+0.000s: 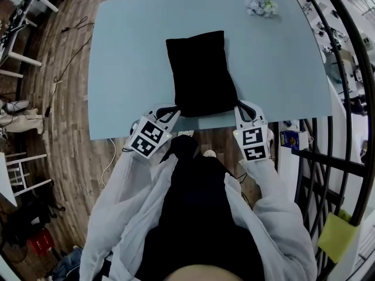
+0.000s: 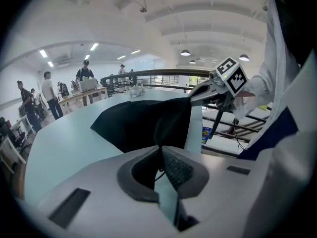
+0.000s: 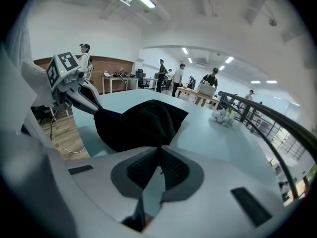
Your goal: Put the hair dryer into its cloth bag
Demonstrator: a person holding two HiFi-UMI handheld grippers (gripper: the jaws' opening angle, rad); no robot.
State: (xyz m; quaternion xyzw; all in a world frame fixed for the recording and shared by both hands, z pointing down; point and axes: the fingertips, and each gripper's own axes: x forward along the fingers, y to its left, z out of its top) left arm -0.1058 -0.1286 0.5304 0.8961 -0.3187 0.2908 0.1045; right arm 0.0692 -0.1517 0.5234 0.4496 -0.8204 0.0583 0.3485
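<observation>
Nearest, the left gripper (image 1: 171,111) is clamped on the near-left corner of the cloth bag (image 1: 199,72), and the right gripper (image 1: 242,109) is clamped on its near-right corner. No hair dryer shows; the bag's bulge suggests it sits inside. Pulling both corners evenly should keep that edge taut. Beyond the bag's far-right corner, a white cluster (image 1: 261,6) lies on the table (image 1: 129,45).

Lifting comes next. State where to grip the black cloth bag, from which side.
Probably the near edge of the black cloth bag, at its corners, from the near side of the table: it lies by the rim, where left gripper and right gripper are shut on it.
</observation>
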